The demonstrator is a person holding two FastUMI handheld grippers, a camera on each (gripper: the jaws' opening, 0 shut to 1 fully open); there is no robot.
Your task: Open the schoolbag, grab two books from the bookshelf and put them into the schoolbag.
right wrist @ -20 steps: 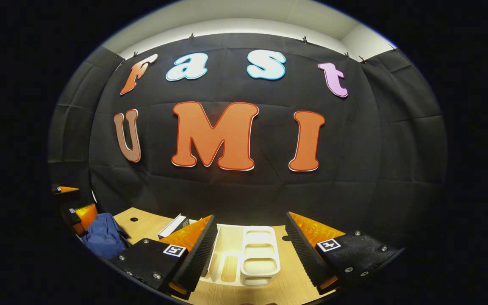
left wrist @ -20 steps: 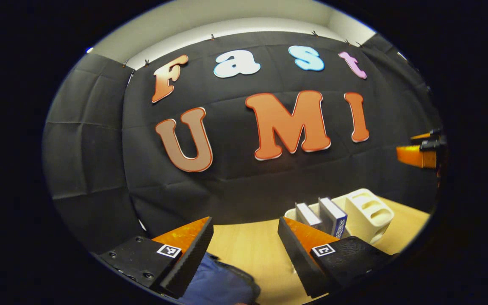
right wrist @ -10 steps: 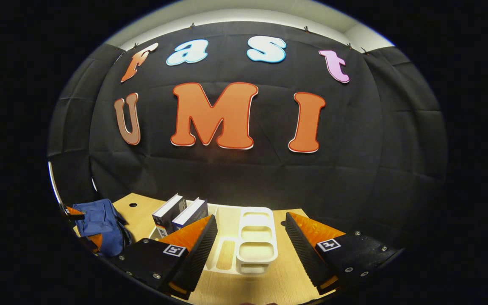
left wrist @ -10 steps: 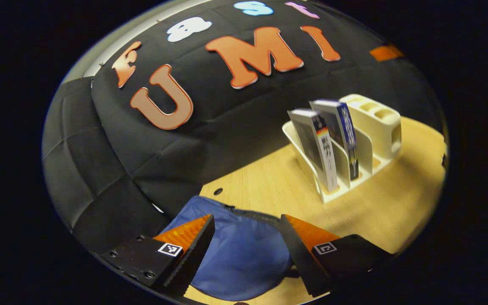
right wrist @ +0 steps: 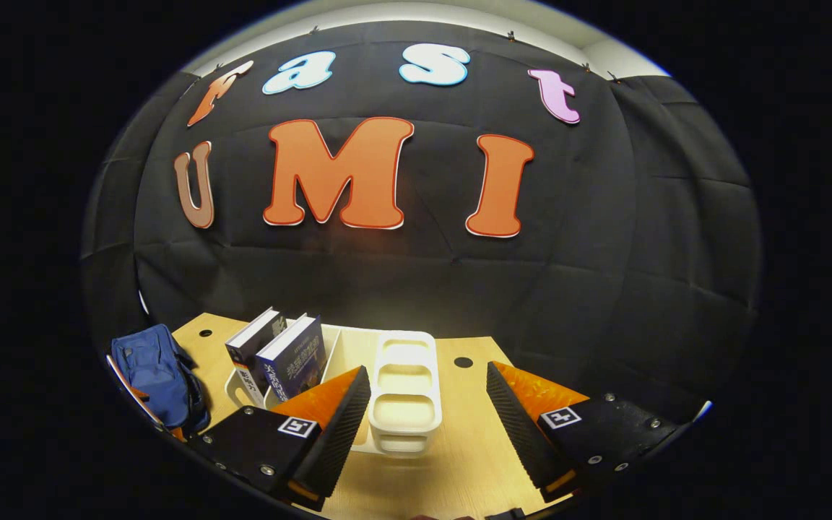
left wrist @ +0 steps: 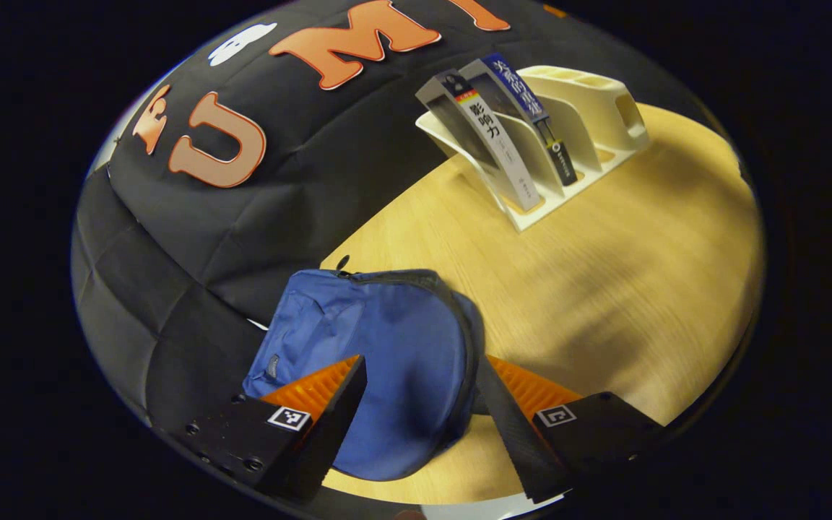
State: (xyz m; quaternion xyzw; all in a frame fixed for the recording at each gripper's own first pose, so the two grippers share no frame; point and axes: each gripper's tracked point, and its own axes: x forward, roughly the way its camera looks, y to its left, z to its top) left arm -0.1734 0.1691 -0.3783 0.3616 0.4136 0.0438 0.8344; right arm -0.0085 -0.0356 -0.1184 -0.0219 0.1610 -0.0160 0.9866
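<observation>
The blue schoolbag (left wrist: 380,347) lies flat on the wooden table (left wrist: 604,274), a dark zipper line running along its right edge. My left gripper (left wrist: 423,412) hangs open just above the bag, one finger on each side of its lower part. Farther back stands the cream bookshelf (left wrist: 589,108) with a grey book (left wrist: 492,137) and a blue book (left wrist: 528,101) leaning in its slots. My right gripper (right wrist: 427,419) is open and holds nothing, in front of the bookshelf (right wrist: 405,383). The two books (right wrist: 279,350) stand left of it, and the schoolbag (right wrist: 152,372) lies at the far left.
The bookshelf's right part is a block of small cream compartments (right wrist: 401,404). Two round cable holes (right wrist: 463,362) pierce the table near the black cloth wall. Bare wood stretches between bag and bookshelf (left wrist: 568,289).
My left gripper has tipped down from facing the wall and come over the schoolbag. The right gripper view has shifted slightly, showing more of the table, books and bag.
</observation>
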